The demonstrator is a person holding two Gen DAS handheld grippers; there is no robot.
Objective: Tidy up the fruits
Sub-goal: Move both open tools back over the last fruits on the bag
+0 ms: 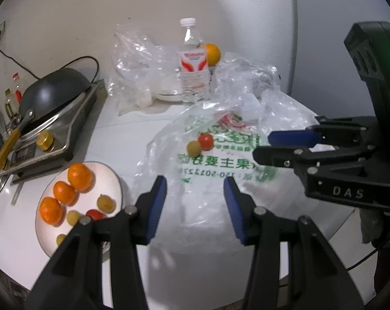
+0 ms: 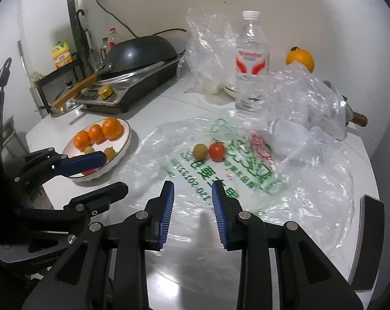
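White countertop [image 2: 169, 103] carries a white plate [image 2: 126, 139] holding three tangerines [image 2: 96, 133], small green fruits and a red tomato. Right of the plate, a printed plastic bag [image 2: 246, 180] lies flat; on it sit a green fruit [image 2: 200, 152] and a cherry tomato [image 2: 217, 151], touching, round, stem end indistinct. Left gripper [image 1: 195, 199] stands parted, empty; right gripper [image 2: 192, 201] stands narrowly parted, empty.

The plastic bag [image 2: 246, 170] is thin, see-through and crinkly, with shiny spots. At 12 o'clock the water bottle [image 2: 251, 62] is clear, smooth plastic. At 10 o'clock the wok [image 2: 140, 51] looks dark and matt on a shiny metal stove [image 2: 122, 95]. The plate [image 2: 125, 139] at 9 o'clock is glossy white
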